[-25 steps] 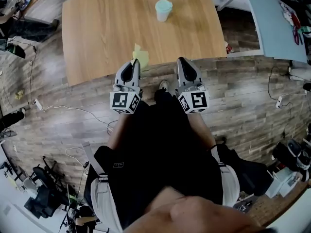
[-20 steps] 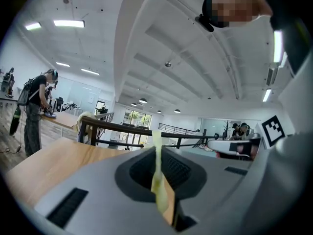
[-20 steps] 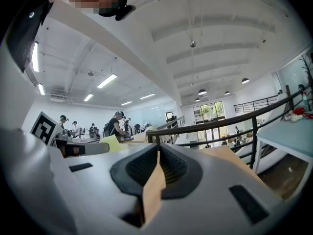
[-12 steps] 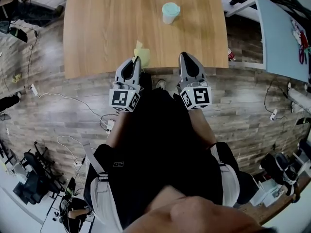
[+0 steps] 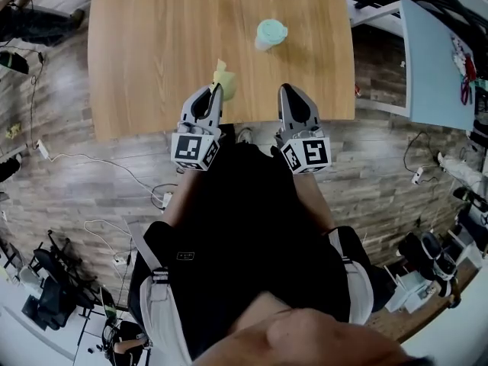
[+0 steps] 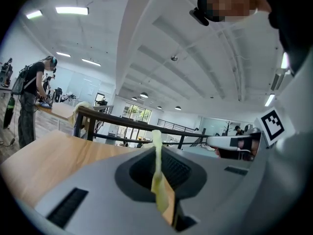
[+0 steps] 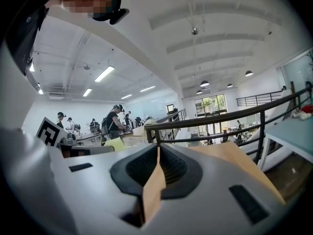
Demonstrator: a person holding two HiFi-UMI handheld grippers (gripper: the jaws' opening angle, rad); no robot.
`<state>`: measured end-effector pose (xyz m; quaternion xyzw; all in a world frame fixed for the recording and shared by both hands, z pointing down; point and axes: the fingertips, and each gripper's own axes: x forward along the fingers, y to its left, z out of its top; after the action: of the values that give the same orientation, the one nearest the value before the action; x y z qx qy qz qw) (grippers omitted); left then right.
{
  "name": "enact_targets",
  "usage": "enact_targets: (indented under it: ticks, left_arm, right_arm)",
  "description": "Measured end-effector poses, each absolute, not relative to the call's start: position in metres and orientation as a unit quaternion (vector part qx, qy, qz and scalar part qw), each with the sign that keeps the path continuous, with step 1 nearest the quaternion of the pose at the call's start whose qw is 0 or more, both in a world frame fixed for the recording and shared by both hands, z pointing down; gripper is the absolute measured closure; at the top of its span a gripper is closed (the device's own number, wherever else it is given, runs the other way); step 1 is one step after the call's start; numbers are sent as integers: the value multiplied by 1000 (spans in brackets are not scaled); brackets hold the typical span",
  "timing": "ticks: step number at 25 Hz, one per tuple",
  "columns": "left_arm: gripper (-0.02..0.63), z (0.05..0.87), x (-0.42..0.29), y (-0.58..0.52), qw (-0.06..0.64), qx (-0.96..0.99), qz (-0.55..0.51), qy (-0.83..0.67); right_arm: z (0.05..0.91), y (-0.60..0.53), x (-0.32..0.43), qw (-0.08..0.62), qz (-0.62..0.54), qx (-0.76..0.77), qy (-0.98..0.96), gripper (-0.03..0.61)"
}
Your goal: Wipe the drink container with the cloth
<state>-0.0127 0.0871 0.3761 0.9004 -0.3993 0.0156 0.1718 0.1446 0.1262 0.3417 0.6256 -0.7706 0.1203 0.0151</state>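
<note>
Yellow cloth [image 5: 223,83] in left gripper [image 5: 216,91] at table [image 5: 145,59] edge | cup [image 5: 270,33] well apart

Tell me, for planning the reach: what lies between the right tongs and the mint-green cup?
Only bare wooden tabletop, between right tongs and mint-green plastic cup, in the head view.

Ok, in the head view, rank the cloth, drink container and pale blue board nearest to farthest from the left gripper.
1. Yellow cloth: pinched in the left gripper, at the near edge of the table.
2. Drink container: farther up the table, to the right.
3. Pale blue board: off the table, far right.
</note>
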Motion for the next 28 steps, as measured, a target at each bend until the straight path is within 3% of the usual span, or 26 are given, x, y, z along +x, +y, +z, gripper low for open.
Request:
enact_targets:
  ticks: [14,28]
  left_arm:
    - [580,420,-8,1,223,913,44,-338]
    - [580,487,40,-38,305,888,80,-333]
  right_arm:
    - [380,47,148,89,146,635,-753,541]
    - [458,-16,180,228,209,533,-788,541]
